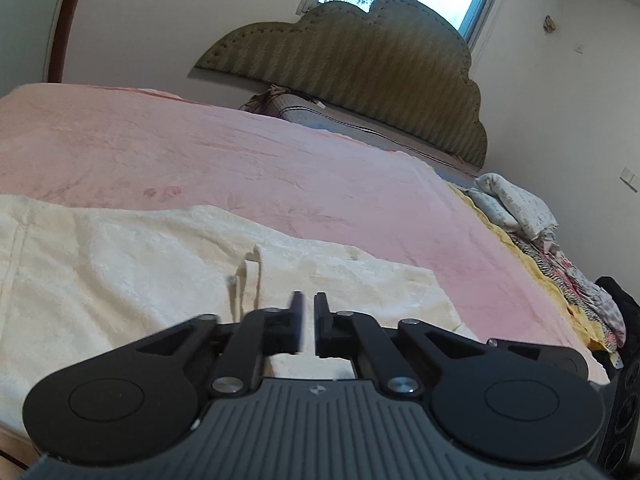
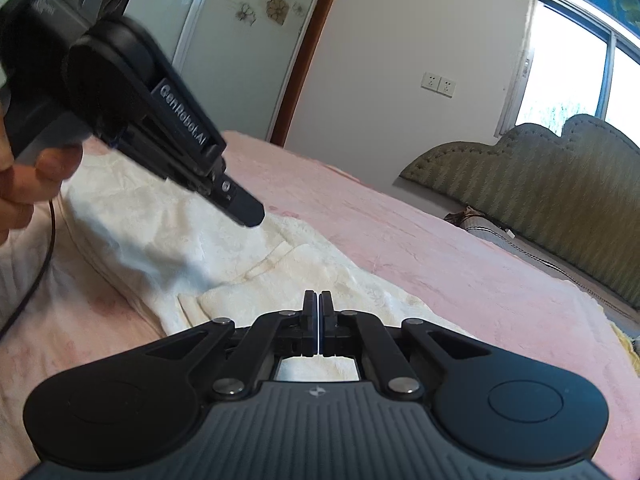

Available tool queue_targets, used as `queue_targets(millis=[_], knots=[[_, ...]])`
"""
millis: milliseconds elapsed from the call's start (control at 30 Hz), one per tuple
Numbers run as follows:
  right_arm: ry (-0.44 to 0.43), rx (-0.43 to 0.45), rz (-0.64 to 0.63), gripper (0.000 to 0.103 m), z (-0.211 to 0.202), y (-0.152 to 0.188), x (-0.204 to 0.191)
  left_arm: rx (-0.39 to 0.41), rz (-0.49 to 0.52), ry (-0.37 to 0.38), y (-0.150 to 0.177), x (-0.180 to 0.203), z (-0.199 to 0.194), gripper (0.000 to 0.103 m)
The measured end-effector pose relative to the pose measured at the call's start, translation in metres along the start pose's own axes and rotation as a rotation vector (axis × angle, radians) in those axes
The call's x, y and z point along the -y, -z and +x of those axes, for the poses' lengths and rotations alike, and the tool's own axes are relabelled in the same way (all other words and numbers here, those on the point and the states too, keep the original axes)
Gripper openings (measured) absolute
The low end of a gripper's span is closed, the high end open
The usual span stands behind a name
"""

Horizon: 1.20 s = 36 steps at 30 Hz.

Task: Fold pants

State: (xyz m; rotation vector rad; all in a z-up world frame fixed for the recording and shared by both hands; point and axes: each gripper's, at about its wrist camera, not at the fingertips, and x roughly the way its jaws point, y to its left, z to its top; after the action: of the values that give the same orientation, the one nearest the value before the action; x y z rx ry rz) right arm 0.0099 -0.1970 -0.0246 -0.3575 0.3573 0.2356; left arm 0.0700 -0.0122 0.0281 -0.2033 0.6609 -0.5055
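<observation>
Cream fleece pants lie flat on the pink bed cover, with a drawstring loop showing. My left gripper hovers just above them, its jaws a narrow gap apart and holding nothing. In the right wrist view the pants lie spread across the cover. My right gripper is low over their near edge, jaws closed together with nothing between them. The left gripper shows there at the upper left, held by a hand above the pants.
The pink bed cover stretches away to a green padded headboard under a window. A heap of patterned clothes lies along the bed's right edge. A black cable hangs at the left.
</observation>
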Motion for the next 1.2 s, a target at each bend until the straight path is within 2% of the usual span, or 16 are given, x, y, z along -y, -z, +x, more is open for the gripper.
queue_targets(millis=[33,67,100,133,267,367,400,467,533,600,667,700,733,1033,1167,1200], knots=[[0.007,-0.006,-0.019,0.001,0.001,0.001,-0.003,-0.006,-0.006,-0.005,-0.001,-0.001,0.001,0.046],[0.009,-0.006,-0.036,0.001,0.002,0.003,-0.006,-0.011,-0.023,-0.007,-0.002,-0.004,0.001,0.06],[-0.001,-0.007,-0.047,0.001,0.003,0.004,-0.008,-0.007,-0.045,-0.007,-0.002,-0.006,0.001,0.081],[-0.013,-0.009,-0.051,0.002,0.003,0.004,-0.01,0.007,-0.066,-0.004,-0.003,-0.009,0.0,0.09],[-0.036,-0.016,-0.074,0.002,0.003,0.004,-0.015,0.029,-0.11,0.01,-0.008,-0.015,-0.006,0.09],[-0.036,-0.04,-0.089,0.006,0.007,0.005,-0.019,0.02,-0.166,0.034,-0.01,-0.022,-0.006,0.091],[-0.036,-0.049,-0.09,0.01,0.009,0.006,-0.021,0.015,-0.187,0.045,-0.01,-0.024,-0.006,0.092],[-0.038,-0.055,-0.094,0.028,0.01,0.007,-0.023,0.003,-0.222,0.058,-0.009,-0.029,-0.004,0.092],[-0.03,-0.037,-0.099,0.076,0.007,0.008,-0.025,-0.003,-0.231,0.052,-0.008,-0.031,-0.003,0.092],[-0.032,0.013,-0.121,0.074,0.001,0.008,-0.027,-0.003,-0.23,0.046,-0.008,-0.031,-0.003,0.092],[-0.033,0.011,-0.099,0.073,0.001,0.006,-0.024,-0.005,-0.236,0.048,-0.008,-0.03,-0.002,0.092],[-0.031,0.004,-0.088,0.065,0.002,0.005,-0.022,-0.006,-0.236,0.052,-0.008,-0.03,-0.002,0.092],[-0.026,-0.004,-0.084,0.063,0.004,0.005,-0.021,-0.007,-0.235,0.053,-0.008,-0.03,-0.003,0.092],[-0.048,-0.091,-0.201,0.063,0.022,0.007,-0.037,-0.018,-0.256,0.061,-0.007,-0.032,-0.001,0.092],[-0.009,-0.103,-0.284,0.063,0.034,0.006,-0.048,-0.025,-0.28,0.108,-0.01,-0.034,-0.001,0.093],[0.009,-0.097,-0.295,0.059,0.036,0.005,-0.05,-0.031,-0.297,0.133,-0.01,-0.035,0.0,0.094]])
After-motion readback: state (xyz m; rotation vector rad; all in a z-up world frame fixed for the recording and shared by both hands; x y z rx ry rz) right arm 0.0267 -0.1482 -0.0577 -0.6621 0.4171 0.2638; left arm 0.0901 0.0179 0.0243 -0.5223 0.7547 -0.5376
